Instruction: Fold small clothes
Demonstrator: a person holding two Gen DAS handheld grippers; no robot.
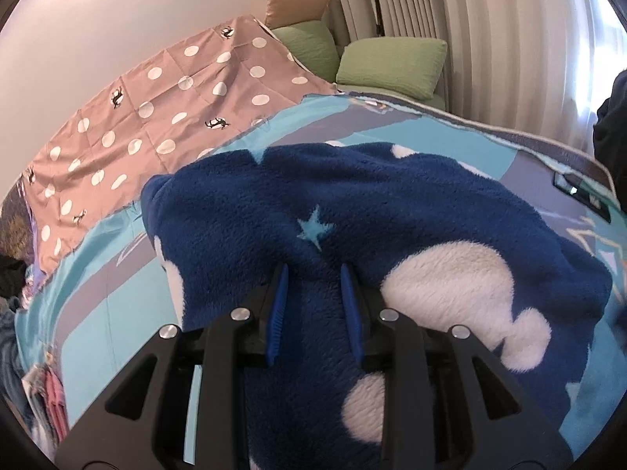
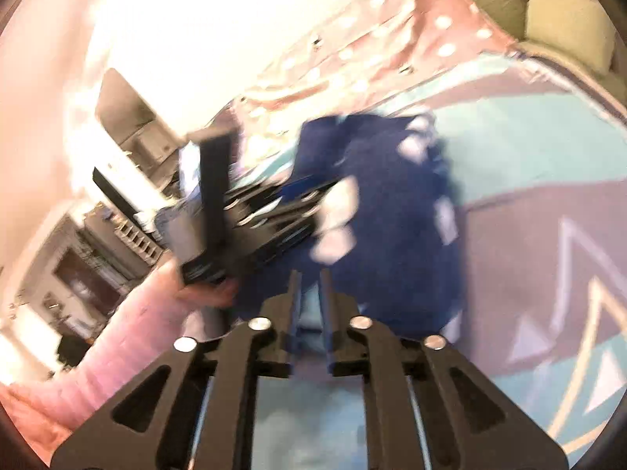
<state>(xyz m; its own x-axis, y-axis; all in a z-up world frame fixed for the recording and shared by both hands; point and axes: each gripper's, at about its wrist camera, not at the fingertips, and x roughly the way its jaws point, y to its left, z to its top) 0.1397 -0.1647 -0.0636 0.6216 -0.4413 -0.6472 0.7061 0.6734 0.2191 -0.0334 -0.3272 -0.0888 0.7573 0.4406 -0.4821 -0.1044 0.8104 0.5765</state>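
A dark blue fleece garment [image 1: 392,203] with white patches and a pale star lies bunched on the teal and grey bedspread [image 1: 117,293]. My left gripper [image 1: 313,274] is shut on a thick fold of it; the fleece fills the gap between the blue pads. The right wrist view is blurred. There the same garment [image 2: 392,215] lies ahead, with the left gripper [image 2: 298,203] at its left edge, held by a hand [image 2: 211,293] in a pink sleeve. My right gripper [image 2: 309,278] hangs just off the garment's near edge, jaws slightly apart, only bedspread showing between them.
A pink polka-dot cloth [image 1: 176,90] lies spread at the far left of the bed. Green cushions [image 1: 392,62] and pale curtains [image 1: 490,39] stand behind. Loose clothes [image 1: 51,403] are heaped at the left edge. A dark flat object [image 1: 580,192] lies at the right.
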